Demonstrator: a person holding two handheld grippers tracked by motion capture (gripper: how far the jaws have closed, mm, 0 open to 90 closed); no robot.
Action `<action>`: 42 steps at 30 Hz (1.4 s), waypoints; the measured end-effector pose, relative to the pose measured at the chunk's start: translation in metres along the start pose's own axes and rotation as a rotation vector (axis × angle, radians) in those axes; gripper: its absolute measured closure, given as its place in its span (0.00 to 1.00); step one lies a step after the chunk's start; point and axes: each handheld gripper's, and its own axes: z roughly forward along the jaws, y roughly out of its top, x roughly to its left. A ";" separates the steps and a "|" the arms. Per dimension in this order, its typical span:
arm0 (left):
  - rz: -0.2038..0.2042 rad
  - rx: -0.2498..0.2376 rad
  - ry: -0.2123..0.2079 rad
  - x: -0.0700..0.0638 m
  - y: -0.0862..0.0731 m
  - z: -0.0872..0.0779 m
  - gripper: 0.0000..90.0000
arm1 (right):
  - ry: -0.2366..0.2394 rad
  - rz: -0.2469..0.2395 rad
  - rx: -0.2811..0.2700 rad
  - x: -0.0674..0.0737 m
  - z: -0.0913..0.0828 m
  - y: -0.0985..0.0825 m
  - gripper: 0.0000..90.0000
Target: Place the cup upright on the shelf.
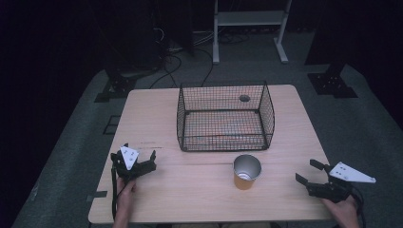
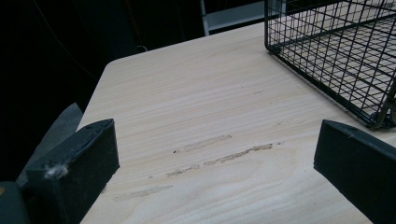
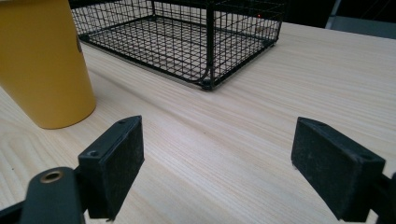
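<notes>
High view: yellow cup (image 1: pixel 246 172) standing untouched before wire basket (image 1: pixel 224 117), apparently empty. Left gripper (image 1: pixel 140 160) and right gripper (image 1: pixel 309 171) resting spread wide, holding nothing; grasping and any placing remaining.

High view looks forward and down over the whole table (image 1: pixel 199 190). Both gripper views sit low, close to it, sharing the basket (image 2: pixel 336 51) (image 3: pixel 187 42).
</notes>
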 end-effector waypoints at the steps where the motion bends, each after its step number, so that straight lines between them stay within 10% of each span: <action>1: 0.001 0.000 0.000 0.000 0.000 0.000 0.00 | 0.001 -0.002 -0.001 0.000 0.000 0.000 0.18; 42: 0.009 0.000 0.001 -0.002 0.000 -0.001 0.00 | 0.171 -0.104 0.042 0.052 0.020 0.025 0.16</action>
